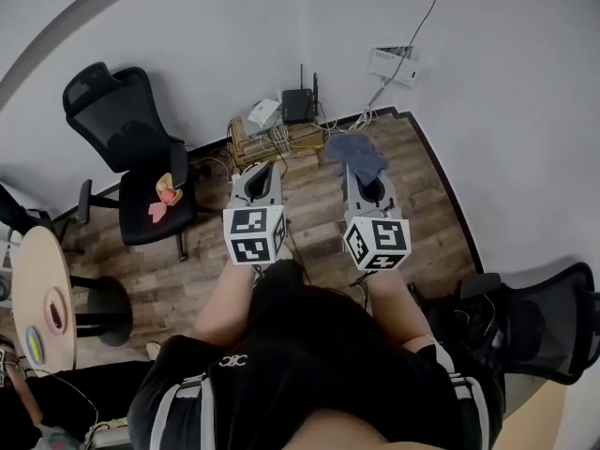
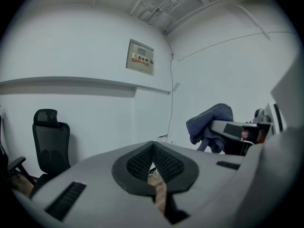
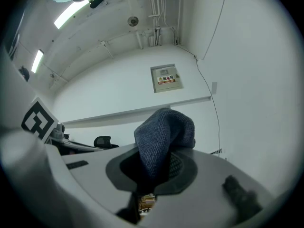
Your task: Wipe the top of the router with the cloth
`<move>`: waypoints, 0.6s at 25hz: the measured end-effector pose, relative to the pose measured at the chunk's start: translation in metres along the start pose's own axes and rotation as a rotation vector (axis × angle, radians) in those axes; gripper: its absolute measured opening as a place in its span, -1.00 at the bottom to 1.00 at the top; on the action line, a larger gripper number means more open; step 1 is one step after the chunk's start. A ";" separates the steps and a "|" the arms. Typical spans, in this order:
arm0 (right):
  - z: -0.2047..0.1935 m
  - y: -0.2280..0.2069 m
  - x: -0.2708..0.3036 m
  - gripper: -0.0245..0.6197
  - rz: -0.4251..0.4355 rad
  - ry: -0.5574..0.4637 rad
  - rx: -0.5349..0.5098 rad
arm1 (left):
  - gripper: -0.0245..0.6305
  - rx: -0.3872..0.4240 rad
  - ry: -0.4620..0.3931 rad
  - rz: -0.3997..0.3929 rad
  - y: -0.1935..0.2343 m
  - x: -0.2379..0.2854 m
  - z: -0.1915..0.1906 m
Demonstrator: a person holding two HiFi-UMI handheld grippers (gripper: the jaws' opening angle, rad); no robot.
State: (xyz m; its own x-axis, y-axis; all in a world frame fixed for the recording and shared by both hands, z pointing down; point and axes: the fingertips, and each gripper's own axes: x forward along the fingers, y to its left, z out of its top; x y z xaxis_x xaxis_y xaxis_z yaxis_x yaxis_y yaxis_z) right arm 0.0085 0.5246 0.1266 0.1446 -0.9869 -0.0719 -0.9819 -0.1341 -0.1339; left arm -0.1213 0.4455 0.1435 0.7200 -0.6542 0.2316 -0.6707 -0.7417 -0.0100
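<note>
The black router (image 1: 298,107) with two upright antennas stands by the wall on a low wooden rack (image 1: 281,142). A blue-grey cloth (image 1: 354,154) hangs from my right gripper (image 1: 364,174), which is shut on it; the knitted cloth (image 3: 161,137) bulges out over the jaws of that gripper (image 3: 159,164). My left gripper (image 1: 264,171) is held level with it, to its left, short of the rack. The pads of the left gripper (image 2: 153,147) meet at the tip with nothing between them. From the left gripper view the cloth (image 2: 211,122) shows at the right.
A black office chair (image 1: 131,148) with a pink thing on its seat stands to the left. A round table (image 1: 42,293) is at the far left, another chair (image 1: 539,322) at the lower right. A white device (image 1: 264,113) and cables lie beside the router.
</note>
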 end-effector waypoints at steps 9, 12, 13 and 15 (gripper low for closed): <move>-0.001 -0.010 0.043 -0.79 0.038 -0.007 -0.020 | -0.89 -0.002 -0.015 -0.004 0.007 0.042 0.004; -0.001 -0.017 0.068 -0.79 0.048 -0.005 -0.019 | -0.89 -0.005 -0.026 -0.007 0.015 0.065 0.010; 0.000 -0.019 0.076 -0.79 0.049 -0.005 -0.024 | -0.89 -0.006 -0.029 -0.008 0.018 0.073 0.013; 0.001 -0.026 0.092 -0.79 0.050 -0.004 -0.033 | -0.89 -0.014 -0.033 -0.010 0.024 0.089 0.017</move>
State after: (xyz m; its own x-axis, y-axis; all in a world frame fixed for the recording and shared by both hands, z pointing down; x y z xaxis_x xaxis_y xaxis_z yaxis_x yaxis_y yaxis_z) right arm 0.0472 0.4370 0.1220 0.0959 -0.9920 -0.0816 -0.9914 -0.0878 -0.0970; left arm -0.0699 0.3668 0.1477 0.7321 -0.6514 0.1993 -0.6656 -0.7463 0.0061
